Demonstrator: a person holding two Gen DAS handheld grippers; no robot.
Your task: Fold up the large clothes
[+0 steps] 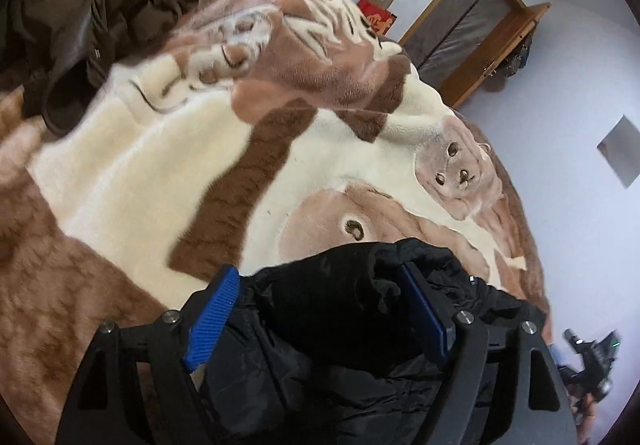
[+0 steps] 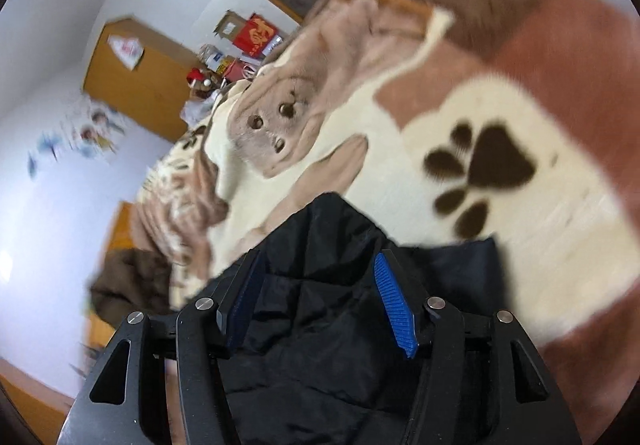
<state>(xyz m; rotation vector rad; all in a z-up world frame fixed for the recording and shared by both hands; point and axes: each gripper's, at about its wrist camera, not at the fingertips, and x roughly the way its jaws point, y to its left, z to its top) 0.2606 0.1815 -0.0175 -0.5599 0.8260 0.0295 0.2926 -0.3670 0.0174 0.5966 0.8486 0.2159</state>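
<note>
Between the blue pads of the left tool (image 1: pixel 320 309) lies a black jacket (image 1: pixel 340 325); the jaws stand wide and do not squeeze it. The right tool (image 2: pixel 320 301) is open over it too. The jacket lies on a blanket (image 1: pixel 140 165) with dogs. A brown coat (image 1: pixel 100 5) lies farther off.

My left tongs (image 1: pixel 320 309) and right tongs (image 2: pixel 320 295) are matt black plastic with silvery metal screws; their pads (image 1: pixel 214 319) are ribbed blue. Between them lies a black quilted jacket (image 1: pixel 344 329), its thin cloth faintly shiny. The blanket (image 1: pixel 132 165) is thick plush, brown and cream. A brown padded coat (image 1: pixel 100 5) looks matt. The door frame (image 1: pixel 504 45) is varnished wood.
</note>
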